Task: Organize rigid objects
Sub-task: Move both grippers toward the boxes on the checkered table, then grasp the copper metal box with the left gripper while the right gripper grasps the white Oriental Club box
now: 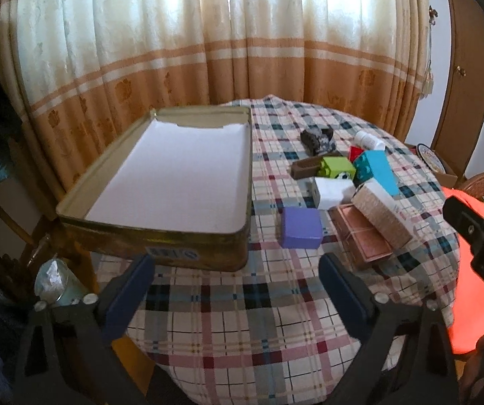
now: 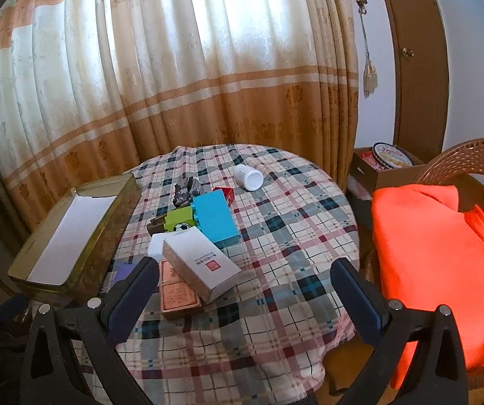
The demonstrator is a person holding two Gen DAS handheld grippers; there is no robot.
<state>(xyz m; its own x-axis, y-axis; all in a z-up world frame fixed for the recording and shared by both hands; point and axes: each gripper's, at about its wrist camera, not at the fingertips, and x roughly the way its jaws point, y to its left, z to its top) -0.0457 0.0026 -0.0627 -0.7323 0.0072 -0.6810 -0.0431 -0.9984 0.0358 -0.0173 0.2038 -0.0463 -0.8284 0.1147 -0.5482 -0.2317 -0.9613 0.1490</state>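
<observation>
A gold tin (image 1: 73, 217) lined with white paper sits open on the table's left side, also visible as the tin (image 2: 22, 271) in the right wrist view. Right of it lies a pile of small boxes: a purple box (image 1: 301, 227), a white box (image 1: 334, 192), a green box (image 1: 338, 167), a blue box (image 1: 378, 168), a woven-sided white box (image 2: 201, 263) leaning on a flat pink box (image 2: 177, 295). A white bottle (image 2: 249, 176) lies on its side farther back. My left gripper (image 1: 236, 266) hangs open before the tin's front wall, holding nothing. My right gripper (image 2: 245, 270) is open just in front of the pile, holding nothing.
A round table with a plaid cloth (image 2: 292, 229) stands before a curtain. A wicker chair (image 2: 471, 155) with an orange cloth (image 2: 437, 253) is on the right. A cardboard box with a round tin (image 2: 390, 158) sits behind it. A dark crumpled object (image 1: 317, 138) lies near the bottle.
</observation>
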